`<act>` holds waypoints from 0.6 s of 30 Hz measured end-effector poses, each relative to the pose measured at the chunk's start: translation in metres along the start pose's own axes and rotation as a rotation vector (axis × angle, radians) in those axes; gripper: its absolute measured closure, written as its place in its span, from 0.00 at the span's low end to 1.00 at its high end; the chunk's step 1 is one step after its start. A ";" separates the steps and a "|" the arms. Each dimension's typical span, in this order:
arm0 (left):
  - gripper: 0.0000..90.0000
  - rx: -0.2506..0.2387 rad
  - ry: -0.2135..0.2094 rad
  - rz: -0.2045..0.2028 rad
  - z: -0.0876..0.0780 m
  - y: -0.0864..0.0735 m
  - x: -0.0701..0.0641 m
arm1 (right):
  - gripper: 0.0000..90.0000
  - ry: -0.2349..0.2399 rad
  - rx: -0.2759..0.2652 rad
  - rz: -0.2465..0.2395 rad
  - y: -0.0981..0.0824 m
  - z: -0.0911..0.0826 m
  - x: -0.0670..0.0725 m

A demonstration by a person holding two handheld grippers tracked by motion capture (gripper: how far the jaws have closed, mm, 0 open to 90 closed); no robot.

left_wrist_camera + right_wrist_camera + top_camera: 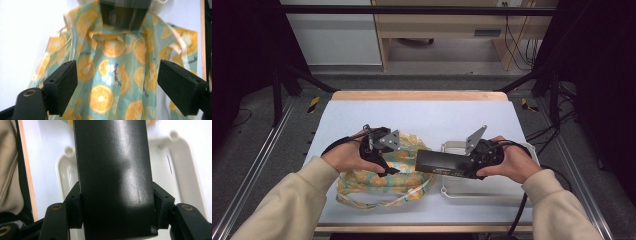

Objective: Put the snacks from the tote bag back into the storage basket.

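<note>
On the desk (362, 107) at left, the left gripper (393, 171) hovers w/ jaws apart over the orange-print bag (384, 180), pads not touching it, while to the right the right gripper (469, 167) has jaws clamped on a black box (442, 163) held over the white tray (492, 192)

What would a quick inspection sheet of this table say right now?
Surface: pale blue table top, wooden edge at the far side.
Job's things: black box held over a white tray; orange-print bag lying flat.
Clutter: nothing seen.
Grippers: left gripper open above the bag; right gripper shut on the box, jaws pressing its sides.
Cables: black cable trailing from the right gripper.
Surroundings: dark frame rails, wooden furniture beyond, wires on the floor.
</note>
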State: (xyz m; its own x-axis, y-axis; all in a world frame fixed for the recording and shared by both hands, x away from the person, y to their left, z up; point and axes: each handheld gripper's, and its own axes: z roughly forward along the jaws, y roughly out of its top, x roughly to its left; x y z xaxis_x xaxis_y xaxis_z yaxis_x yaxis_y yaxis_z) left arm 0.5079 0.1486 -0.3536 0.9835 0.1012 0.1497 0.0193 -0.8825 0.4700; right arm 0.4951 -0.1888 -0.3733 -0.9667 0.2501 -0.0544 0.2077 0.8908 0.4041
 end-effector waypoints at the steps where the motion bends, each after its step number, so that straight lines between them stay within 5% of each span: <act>1: 0.18 -0.003 -0.001 -0.010 -0.001 -0.004 0.001 | 0.46 -0.006 0.001 0.006 -0.005 -0.002 -0.001; 9: 0.14 -0.002 0.016 -0.059 -0.005 -0.028 0.004 | 0.46 -0.034 -0.017 0.049 -0.043 -0.019 -0.011; 18: 0.13 -0.007 0.015 -0.072 -0.010 -0.037 0.002 | 0.46 -0.049 -0.031 0.071 -0.064 -0.026 -0.013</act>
State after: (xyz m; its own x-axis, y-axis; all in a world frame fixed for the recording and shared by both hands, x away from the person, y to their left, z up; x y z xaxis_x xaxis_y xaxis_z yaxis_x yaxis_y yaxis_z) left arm 0.5070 0.1861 -0.3622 0.9769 0.1714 0.1279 0.0889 -0.8692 0.4863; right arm 0.4905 -0.2588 -0.3742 -0.9412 0.3309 -0.0688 0.2699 0.8584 0.4361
